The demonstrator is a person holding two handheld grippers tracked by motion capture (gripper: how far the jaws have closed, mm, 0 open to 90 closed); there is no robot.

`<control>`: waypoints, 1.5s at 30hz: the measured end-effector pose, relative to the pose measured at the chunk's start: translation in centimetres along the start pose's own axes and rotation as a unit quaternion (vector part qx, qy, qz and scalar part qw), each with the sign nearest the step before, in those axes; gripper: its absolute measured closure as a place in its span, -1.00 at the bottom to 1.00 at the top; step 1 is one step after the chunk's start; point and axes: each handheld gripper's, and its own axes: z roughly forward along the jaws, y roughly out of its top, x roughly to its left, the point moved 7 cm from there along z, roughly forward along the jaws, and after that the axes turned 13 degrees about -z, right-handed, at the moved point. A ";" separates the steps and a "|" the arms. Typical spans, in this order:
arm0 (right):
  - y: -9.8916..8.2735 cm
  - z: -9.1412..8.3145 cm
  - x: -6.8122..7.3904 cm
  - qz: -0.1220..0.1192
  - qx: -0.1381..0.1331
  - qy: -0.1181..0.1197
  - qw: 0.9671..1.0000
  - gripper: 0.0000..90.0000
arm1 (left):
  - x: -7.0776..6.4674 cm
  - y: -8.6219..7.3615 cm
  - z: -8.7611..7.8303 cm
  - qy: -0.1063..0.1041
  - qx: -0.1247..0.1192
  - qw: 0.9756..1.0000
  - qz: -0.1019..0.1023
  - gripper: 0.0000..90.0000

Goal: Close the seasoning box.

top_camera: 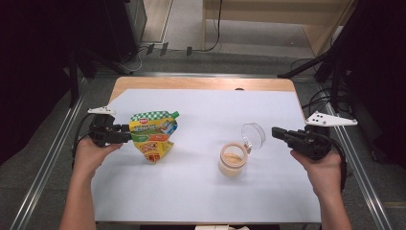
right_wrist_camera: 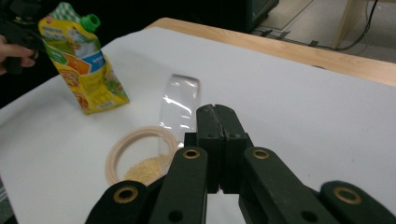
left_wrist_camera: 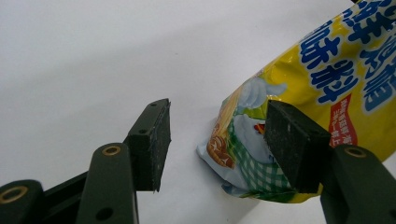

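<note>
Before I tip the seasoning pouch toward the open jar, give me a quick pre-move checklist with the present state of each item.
1. Jar open: ok, its clear lid stands hinged back.
2. Jar upright on the white sheet: ok, some beige powder inside.
3. Pouch held by left gripper: cannot tell; in the left gripper view one pad touches it, the other stands clear.
4. Green cap off the pouch: not ok, it is on.
5. Right gripper free: ok, jaws shut on nothing, beside the lid.
6. Path from pouch to jar: ok, bare sheet between.
</note>
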 end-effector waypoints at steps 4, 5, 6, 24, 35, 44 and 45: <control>-1.1 1.1 -0.5 0.003 0.013 -0.004 1.000 1.00 | 0.0 0.0 0.1 0.000 0.000 1.000 -0.001 -0.07; -1.4 1.4 -0.6 0.007 0.013 -0.005 1.000 1.00 | 0.0 0.0 0.1 0.001 0.000 1.000 0.000 -0.07; -1.7 1.6 -0.6 0.010 0.017 -0.004 1.000 1.00 | 0.0 0.0 0.2 0.001 0.000 1.000 0.001 -0.07; -3.7 5.0 0.0 0.017 0.035 0.031 0.999 1.00 | 0.0 0.1 0.2 -0.001 -0.002 1.000 0.000 -0.09; -3.4 5.4 0.9 0.009 0.034 0.042 0.999 1.00 | 0.0 0.0 0.4 0.000 0.003 1.000 -0.001 -0.09; -2.8 5.6 2.4 -0.007 0.027 0.059 0.998 1.00 | 0.1 0.0 0.5 -0.001 0.004 1.000 -0.003 -0.09; -2.6 5.6 2.7 -0.012 0.027 0.061 0.998 1.00 | 0.1 0.0 0.5 -0.002 0.004 1.000 -0.003 -0.09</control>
